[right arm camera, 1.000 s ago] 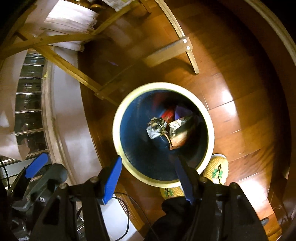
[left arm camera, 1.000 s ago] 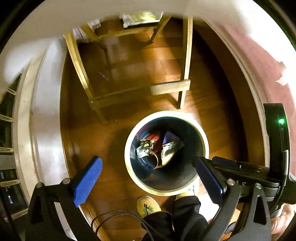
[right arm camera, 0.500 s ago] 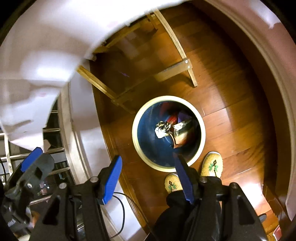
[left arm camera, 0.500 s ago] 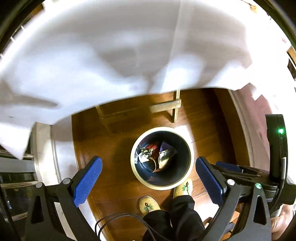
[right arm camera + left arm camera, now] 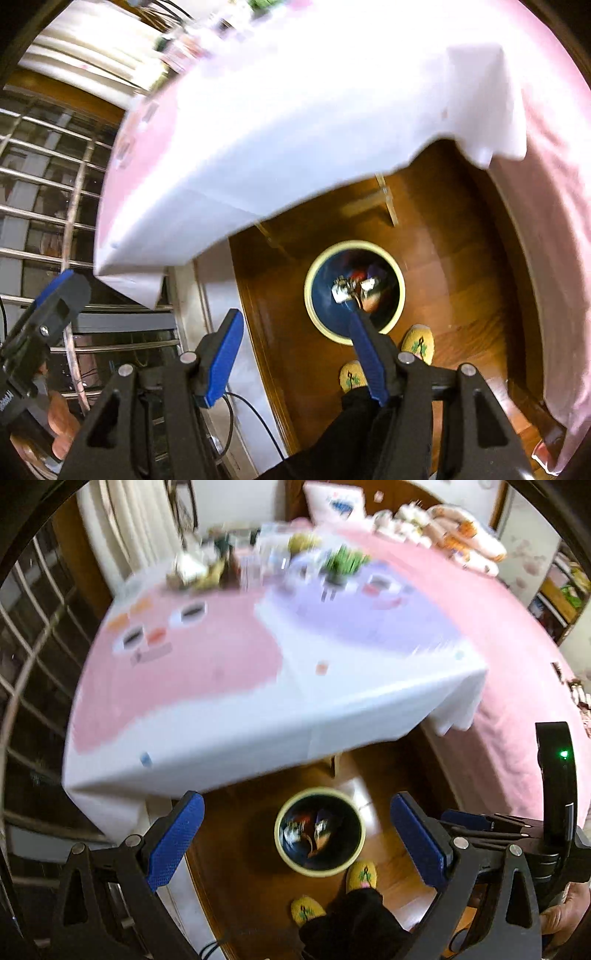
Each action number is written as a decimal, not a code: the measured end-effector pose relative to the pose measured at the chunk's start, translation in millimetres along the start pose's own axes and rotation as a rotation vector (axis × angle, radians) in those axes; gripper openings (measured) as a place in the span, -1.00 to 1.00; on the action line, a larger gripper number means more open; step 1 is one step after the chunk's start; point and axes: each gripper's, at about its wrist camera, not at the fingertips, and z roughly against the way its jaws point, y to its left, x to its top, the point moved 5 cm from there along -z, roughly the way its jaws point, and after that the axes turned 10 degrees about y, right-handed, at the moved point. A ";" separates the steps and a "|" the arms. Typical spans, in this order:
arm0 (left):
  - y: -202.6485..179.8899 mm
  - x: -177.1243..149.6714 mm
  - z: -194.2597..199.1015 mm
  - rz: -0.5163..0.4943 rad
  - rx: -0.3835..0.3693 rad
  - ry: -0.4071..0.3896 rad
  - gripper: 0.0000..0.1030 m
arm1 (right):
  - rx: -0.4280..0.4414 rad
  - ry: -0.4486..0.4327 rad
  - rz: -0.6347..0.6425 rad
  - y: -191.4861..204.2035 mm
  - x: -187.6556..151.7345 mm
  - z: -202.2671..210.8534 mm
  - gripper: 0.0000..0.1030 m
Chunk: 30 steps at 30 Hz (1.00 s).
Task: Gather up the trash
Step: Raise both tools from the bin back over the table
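1. While I am lifting both wrist cameras away from the floor, the view is changing: a second ago the trash bin (image 5: 320, 833) was filling most of each frame, and now it is sitting small and low, with the surface (image 5: 229, 716) under its pink-and-white tablecloth rising into sight.
2. I am holding the left hand-held gripper (image 5: 295, 845) spread wide with nothing between its blue pads, and the right hand-held gripper (image 5: 295, 354) likewise apart and empty.
3. Crumpled wrappers (image 5: 352, 290) are lying inside the bin on the wooden floor, just ahead of my yellow slippers (image 5: 361, 875).
4. Blurred clutter (image 5: 207, 570) is showing at the far end of the surface, beside a small green plant (image 5: 341, 563); I cannot tell which pieces are trash.
5. Judging from this, one drop-off is finished and I am turning back to look for the next piece, which probably means reaching across the cloth toward that far cluster.
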 end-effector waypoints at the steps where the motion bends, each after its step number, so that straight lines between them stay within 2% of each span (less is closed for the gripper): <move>1: -1.4 3.9 12.3 -0.008 -0.001 -0.020 0.95 | -0.004 -0.020 0.013 6.7 0.5 11.4 0.17; 6: -3.1 23.4 63.6 -0.035 -0.027 -0.117 0.95 | -0.025 -0.113 0.063 32.1 8.6 59.4 0.17; 15: 6.5 50.8 110.3 -0.056 -0.014 -0.236 0.95 | -0.042 -0.258 0.101 61.0 37.0 117.9 0.17; 22: 17.6 87.1 109.3 -0.034 -0.019 -0.240 0.94 | -0.044 -0.325 0.111 66.1 81.7 144.8 0.17; 27: 18.0 126.8 93.4 -0.019 -0.020 -0.245 0.94 | -0.033 -0.311 0.106 57.1 137.1 144.4 0.17; 30: 13.6 163.2 75.2 -0.007 0.001 -0.245 0.88 | -0.028 -0.286 0.118 48.6 186.4 138.6 0.17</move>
